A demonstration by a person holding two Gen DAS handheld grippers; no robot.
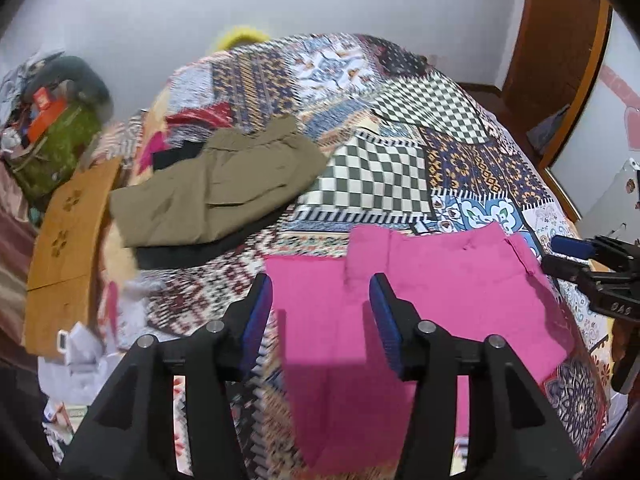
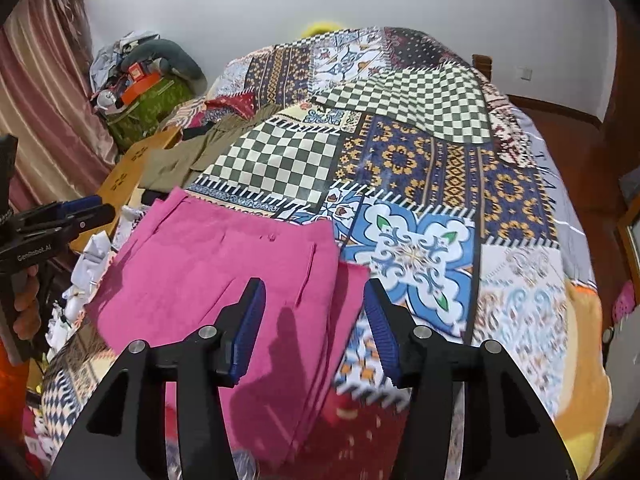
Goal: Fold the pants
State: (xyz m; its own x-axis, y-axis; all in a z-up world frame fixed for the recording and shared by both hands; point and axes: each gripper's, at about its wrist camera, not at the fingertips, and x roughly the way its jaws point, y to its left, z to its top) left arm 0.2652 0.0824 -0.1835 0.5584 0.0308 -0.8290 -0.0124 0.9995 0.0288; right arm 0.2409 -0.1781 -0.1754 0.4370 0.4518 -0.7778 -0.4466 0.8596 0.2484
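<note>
The pink pants (image 1: 420,312) are being laid out on the patchwork bedspread (image 1: 400,120), already doubled over, with the waistband toward the far side and the legs running back under the cameras. The left tool (image 1: 320,320) is being held above the fabric with its jaws spread wide and nothing between them; the right tool (image 2: 314,320) is likewise being held open and empty over the pants' right edge. A further fold is judged to be pending. Only the top layer may be pinched if a jaw is closed too shallowly, so the stacked layers could be dragged apart. The near edges, which are lying unevenly in the right wrist view, may be skewed further. The folded olive pants (image 1: 224,184) are being kept well apart, so they are unlikely to be disturbed.
</note>
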